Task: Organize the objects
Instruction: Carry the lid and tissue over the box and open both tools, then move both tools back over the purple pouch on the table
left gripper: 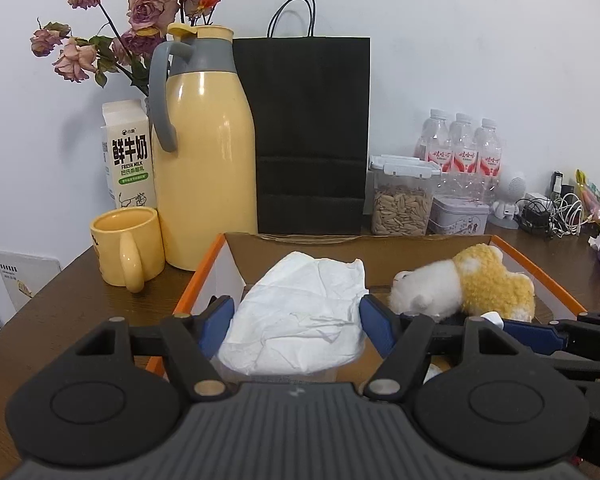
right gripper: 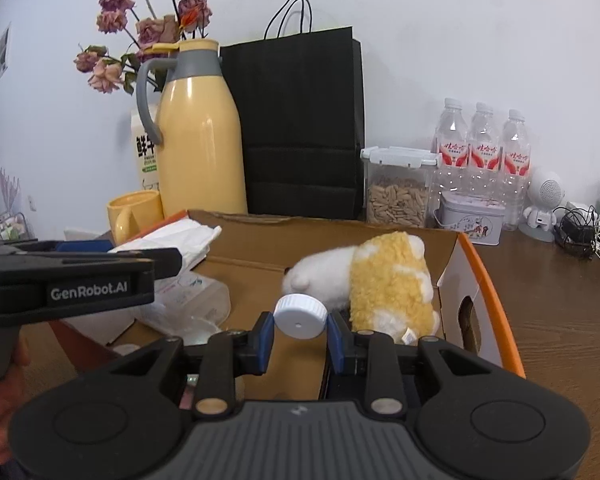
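Surface: wooden table (right gripper: 560, 300), cardboard box (right gripper: 476, 276).
Left gripper (left gripper: 296, 320): clamps tissue pack (left gripper: 300, 312).
Right gripper (right gripper: 300, 336): pinches white cap (right gripper: 300, 317).

We see a glossy yellow plastic jug (left gripper: 204, 168) on the dark wooden bench (left gripper: 60, 320). The cardboard box (right gripper: 260, 248) looks matt, the plush toy (right gripper: 388, 280) fuzzy, the tissue pack (left gripper: 300, 312) crinkled.

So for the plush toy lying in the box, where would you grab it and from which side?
Grip the plush toy across its yellow body, coming from above: it lies on its side close to the cardboard box wall, so the top is the open approach, and the soft middle should squeeze between the fingers.
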{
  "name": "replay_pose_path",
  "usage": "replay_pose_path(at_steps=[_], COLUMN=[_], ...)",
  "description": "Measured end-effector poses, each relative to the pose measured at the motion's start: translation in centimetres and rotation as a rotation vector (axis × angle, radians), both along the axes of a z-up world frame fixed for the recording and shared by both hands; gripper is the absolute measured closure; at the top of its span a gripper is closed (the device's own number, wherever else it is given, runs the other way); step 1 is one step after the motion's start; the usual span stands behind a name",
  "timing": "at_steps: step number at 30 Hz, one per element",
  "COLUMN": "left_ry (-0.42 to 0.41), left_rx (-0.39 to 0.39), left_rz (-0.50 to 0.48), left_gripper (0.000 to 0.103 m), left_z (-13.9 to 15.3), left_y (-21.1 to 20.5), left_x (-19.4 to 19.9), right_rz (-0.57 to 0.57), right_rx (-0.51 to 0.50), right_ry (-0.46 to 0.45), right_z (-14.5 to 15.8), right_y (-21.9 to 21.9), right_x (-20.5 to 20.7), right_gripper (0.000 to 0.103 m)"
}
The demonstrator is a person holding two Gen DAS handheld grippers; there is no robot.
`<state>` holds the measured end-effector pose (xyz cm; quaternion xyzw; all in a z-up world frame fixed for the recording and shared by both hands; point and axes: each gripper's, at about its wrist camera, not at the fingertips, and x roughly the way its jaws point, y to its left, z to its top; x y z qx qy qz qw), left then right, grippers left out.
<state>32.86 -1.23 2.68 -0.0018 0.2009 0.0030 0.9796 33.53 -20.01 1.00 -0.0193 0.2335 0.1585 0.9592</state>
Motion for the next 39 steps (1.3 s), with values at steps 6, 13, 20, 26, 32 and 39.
replay_pose_path(at_steps=[6, 13, 20, 26, 32, 39], left_ry=[-0.019, -0.08, -0.085, -0.084, -0.088, -0.09], left_rx=[0.018, 0.04, 0.036, 0.038, 0.03, 0.009], left_rz=[0.01, 0.07, 0.084, 0.082, 0.076, 0.069], left_gripper=[0.027, 0.0, 0.0, 0.0, 0.0, 0.0], left_z=[0.1, 0.8, 1.0, 1.0, 1.4, 2.3], left_y=[-0.3, -0.2, -0.1, -0.1, 0.0, 0.4], left_x=[-0.5, -1.7, -2.0, -2.1, -2.5, -3.8], right_rz=[-0.005, -0.013, -0.042, -0.045, -0.046, -0.042], right_rx=[-0.001, -0.002, -0.012, -0.014, -0.009, -0.008], right_ry=[-0.001, -0.016, -0.029, -0.036, -0.059, -0.092], right_z=[0.1, 0.3, 0.5, 0.5, 1.2, 2.4], right_y=[-0.1, -0.2, -0.4, -0.4, -0.6, -1.2], right_x=[-0.3, -1.0, -1.1, -1.3, -2.0, -3.7], right_gripper=[0.075, 0.024, 0.0, 0.0, 0.0, 0.0])
